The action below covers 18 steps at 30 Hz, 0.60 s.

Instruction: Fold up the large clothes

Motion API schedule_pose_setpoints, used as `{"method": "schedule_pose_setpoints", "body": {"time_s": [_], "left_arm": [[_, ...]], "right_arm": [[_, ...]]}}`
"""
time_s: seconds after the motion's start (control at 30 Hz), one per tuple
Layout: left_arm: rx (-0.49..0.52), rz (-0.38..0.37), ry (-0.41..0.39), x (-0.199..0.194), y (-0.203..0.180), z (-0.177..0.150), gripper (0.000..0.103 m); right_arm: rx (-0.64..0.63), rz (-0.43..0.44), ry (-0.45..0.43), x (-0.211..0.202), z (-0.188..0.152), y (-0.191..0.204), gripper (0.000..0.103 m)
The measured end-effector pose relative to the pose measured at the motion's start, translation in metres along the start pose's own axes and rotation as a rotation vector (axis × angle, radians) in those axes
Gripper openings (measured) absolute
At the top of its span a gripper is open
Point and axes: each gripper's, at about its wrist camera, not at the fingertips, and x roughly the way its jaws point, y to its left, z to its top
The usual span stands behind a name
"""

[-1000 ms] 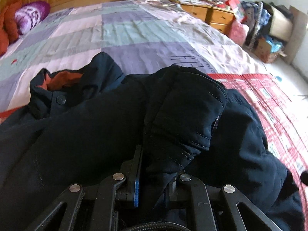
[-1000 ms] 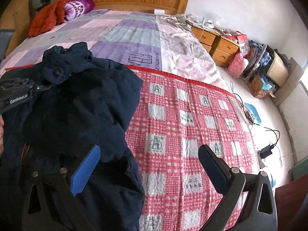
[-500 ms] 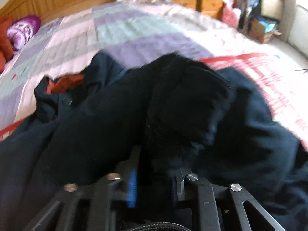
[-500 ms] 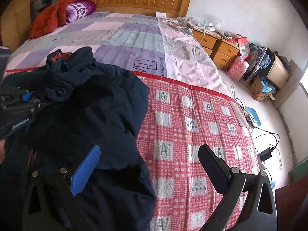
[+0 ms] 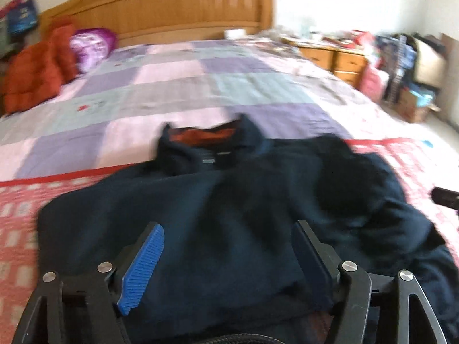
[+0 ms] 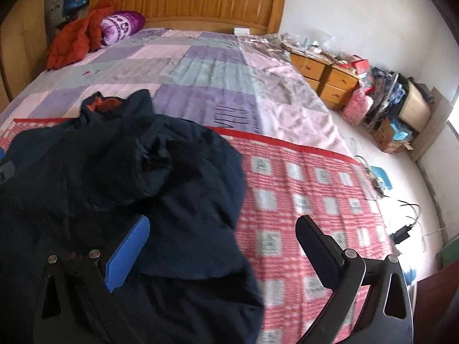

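A dark navy jacket [image 5: 243,215] with an orange-lined collar [image 5: 200,136] lies on the red checked blanket [image 6: 301,189] at the near end of the bed. One sleeve [image 6: 160,166] is folded over its body. My left gripper [image 5: 228,253] hovers over the jacket's near part, its jaws opening, with nothing pinched between the blue pads. My right gripper [image 6: 221,246] stands open above the jacket's right edge and the blanket, holding nothing. The jacket [image 6: 114,200] fills the left half of the right wrist view.
A patchwork quilt [image 6: 200,68] covers the far bed up to the wooden headboard [image 6: 195,3]. An orange coat [image 6: 71,40] and a purple pillow [image 6: 120,25] sit at the head. Wooden drawers [image 6: 324,77] and piled boxes [image 6: 396,114] stand on the right; cables [image 6: 407,220] lie on the floor.
My left gripper let go of the jacket sleeve, opened and drew back and left; the sleeve now lies on the jacket. The right gripper pulled back a little, still open.
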Motion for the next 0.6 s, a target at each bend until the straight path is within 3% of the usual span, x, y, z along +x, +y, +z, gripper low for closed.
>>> {"method": "schedule_pose_setpoints", "body": {"time_s": [0.07,0.17,0.33,0.43,0.47,0.53,0.57,0.6], "left_arm": [[-0.030,0.047,0.012,0.005,0.025,0.001,0.077],[-0.080,0.087,0.043,0.016,0.060,0.001,0.077],[-0.141,0.139,0.096,0.039,0.103,-0.011,0.077],[-0.206,0.189,0.139,0.057,0.133,-0.026,0.077],[-0.227,0.192,0.145,0.060,0.139,-0.032,0.077],[-0.274,0.200,0.152,0.070,0.154,-0.042,0.086],[-0.282,0.203,0.150,0.071,0.159,-0.045,0.090],[-0.286,0.211,0.146,0.072,0.163,-0.048,0.094]], "right_arm": [[-0.006,0.032,0.010,0.006,0.010,0.013,0.103],[0.097,0.129,0.034,0.019,0.029,0.020,0.103],[0.165,0.155,0.093,0.047,0.048,0.037,0.103],[0.144,0.135,0.137,0.069,0.054,0.052,0.103],[0.137,0.142,0.164,0.080,0.054,0.057,0.099],[0.122,0.166,0.215,0.096,0.049,0.065,0.080],[0.109,0.178,0.232,0.102,0.046,0.071,0.064],[0.097,0.180,0.230,0.101,0.043,0.075,0.057]]}}
